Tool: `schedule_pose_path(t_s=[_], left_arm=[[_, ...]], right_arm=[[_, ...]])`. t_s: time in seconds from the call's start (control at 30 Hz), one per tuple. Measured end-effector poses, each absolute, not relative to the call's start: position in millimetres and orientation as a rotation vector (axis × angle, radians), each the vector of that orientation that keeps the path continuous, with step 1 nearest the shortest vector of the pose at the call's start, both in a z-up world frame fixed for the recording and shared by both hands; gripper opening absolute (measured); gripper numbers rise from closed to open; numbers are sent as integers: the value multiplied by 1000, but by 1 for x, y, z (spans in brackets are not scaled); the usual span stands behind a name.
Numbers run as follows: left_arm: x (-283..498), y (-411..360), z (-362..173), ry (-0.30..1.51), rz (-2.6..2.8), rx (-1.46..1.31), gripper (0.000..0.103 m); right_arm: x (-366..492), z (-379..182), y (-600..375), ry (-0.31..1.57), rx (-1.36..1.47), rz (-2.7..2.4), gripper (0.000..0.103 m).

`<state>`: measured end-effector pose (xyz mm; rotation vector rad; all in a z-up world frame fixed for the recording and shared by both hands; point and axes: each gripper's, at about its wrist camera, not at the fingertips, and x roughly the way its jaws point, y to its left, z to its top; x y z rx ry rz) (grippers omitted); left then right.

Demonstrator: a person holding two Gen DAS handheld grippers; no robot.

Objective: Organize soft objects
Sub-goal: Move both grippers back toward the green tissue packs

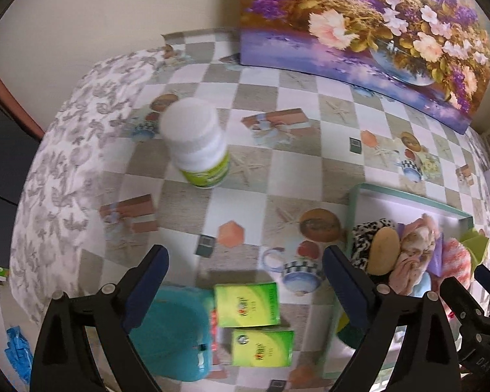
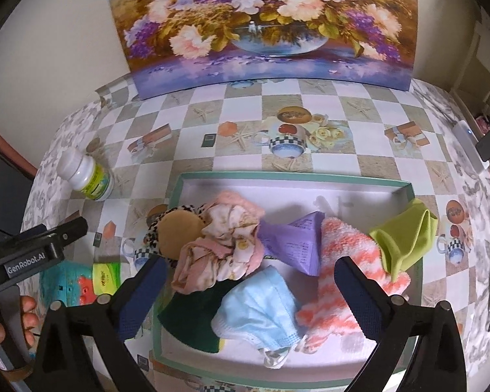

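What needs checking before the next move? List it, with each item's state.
1. Left tool open, nothing held: ok.
2. Right tool open, nothing held: ok.
3. Soft items in the box, such as the mask and striped cloth: ok.
4. Green cloth fully inside: not ok, it hangs over the rim.
5. Teal item still outside the box: not ok if soft, cannot tell.
6. Bottle upright, clear of the box: ok.

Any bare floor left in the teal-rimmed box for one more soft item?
Yes: the teal-rimmed box is bare along its far wall, behind the purple paper packet and pink-white fuzzy cloth. The left end is crowded: floral pink cloth, tan round pad. A light blue face mask fills the near middle.
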<state>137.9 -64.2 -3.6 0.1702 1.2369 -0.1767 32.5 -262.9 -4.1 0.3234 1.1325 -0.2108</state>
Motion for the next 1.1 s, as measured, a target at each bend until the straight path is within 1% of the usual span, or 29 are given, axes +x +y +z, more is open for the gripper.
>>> schedule_pose_path(t_s=[0.37, 0.6, 0.87, 1.1], left_arm=[[127, -48, 7, 1226, -197, 134, 95], [121, -34, 17, 1200, -172, 117, 95], [123, -7, 17, 1203, -118, 69, 95], [117, 34, 24, 1167, -41, 6, 95]], right_arm=[[19, 7, -237, 1103, 324, -163, 103], [24, 1, -217, 1107, 347, -94, 103], [31, -2, -192, 1121, 305, -27, 103], [34, -7, -165, 1141, 259, 45, 103]])
